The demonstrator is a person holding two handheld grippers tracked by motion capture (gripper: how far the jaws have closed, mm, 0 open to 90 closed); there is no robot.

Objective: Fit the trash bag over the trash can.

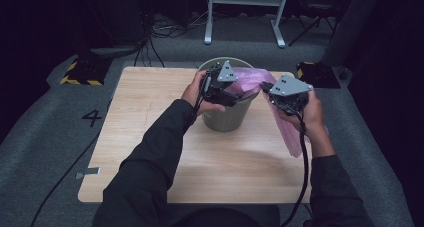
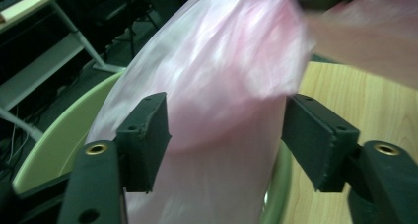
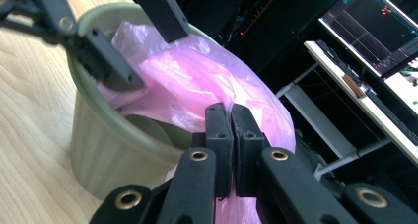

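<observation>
A pale green plastic bin (image 1: 227, 114) stands upright near the far edge of the wooden table (image 1: 150, 137). A pink plastic bag (image 1: 250, 77) is draped over its mouth, and part of it hangs down outside on the right. My left gripper (image 1: 240, 94) is over the bin's rim. In the left gripper view its jaws (image 2: 226, 135) stand apart with the bag (image 2: 222, 61) bulging loosely between them. My right gripper (image 3: 231, 120) is at the bin's right side, shut on a fold of the bag (image 3: 197, 81). The bin's inside is mostly hidden by the bag.
The table sits on grey carpet; a floor marking "4" (image 1: 91, 118) is at its left. A white desk frame (image 1: 245, 12) and cables lie beyond the far edge. Bare tabletop spreads to the left and front of the bin.
</observation>
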